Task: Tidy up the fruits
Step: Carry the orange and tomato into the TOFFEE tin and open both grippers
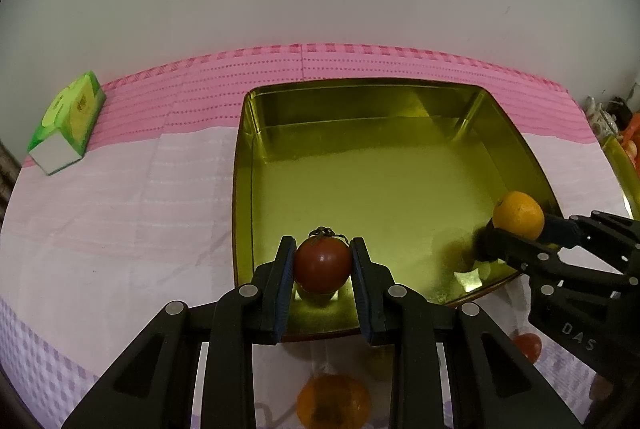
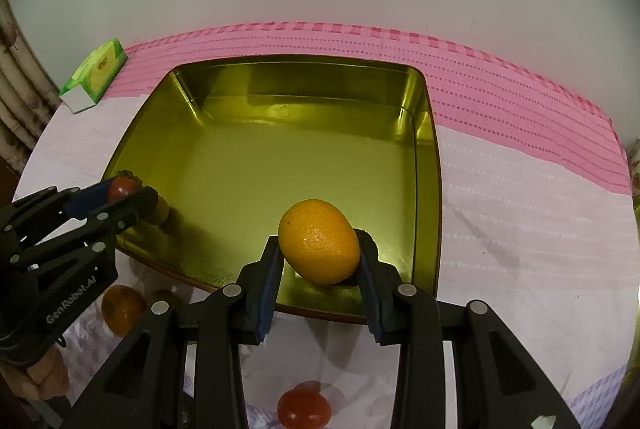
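Black jaws of the left gripper (image 1: 322, 265) are pinching a dark red tomato (image 1: 322, 264) over the near left edge of the gold tin tray (image 1: 360, 109), while the right gripper (image 2: 320, 253), lettered "DAS", is clamping an orange (image 2: 319, 241) above the tray's near right. White lettering "GenRobot.AI" is showing on the left gripper's side. More fruit is lying on the pink cloth (image 1: 120, 197) nearer the camera, and a green tissue box (image 1: 68, 121) is sitting far left.

Red tomato (image 1: 322, 263) and orange (image 2: 319, 241) held above gold tin (image 1: 376, 165).
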Demonstrator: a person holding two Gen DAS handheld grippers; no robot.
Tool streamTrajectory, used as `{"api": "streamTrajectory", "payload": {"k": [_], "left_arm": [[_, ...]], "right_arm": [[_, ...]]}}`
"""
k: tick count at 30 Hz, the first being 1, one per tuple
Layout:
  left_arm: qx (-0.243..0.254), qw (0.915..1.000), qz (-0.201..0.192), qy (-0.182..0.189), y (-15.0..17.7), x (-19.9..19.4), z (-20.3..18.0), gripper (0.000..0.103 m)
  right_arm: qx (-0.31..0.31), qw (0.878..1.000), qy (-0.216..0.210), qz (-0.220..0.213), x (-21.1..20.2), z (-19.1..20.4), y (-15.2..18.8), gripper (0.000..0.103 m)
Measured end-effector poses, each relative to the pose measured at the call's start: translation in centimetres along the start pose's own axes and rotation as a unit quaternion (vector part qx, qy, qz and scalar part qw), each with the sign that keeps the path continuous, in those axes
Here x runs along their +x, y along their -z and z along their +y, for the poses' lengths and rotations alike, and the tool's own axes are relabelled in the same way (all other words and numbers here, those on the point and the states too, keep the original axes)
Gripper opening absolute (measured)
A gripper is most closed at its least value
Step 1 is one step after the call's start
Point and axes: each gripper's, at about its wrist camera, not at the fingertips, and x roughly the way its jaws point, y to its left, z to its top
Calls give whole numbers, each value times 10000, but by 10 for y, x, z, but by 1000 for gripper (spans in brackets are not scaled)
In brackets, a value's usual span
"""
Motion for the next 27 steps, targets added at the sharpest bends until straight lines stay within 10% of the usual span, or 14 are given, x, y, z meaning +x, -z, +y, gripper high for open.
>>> {"api": "streamTrajectory", "payload": {"k": [27], "left_arm": [[43,9998,164,-116,4,4,-6,37]], "right_arm": [[54,9999,-36,-89,-10,1,3,36]]}}
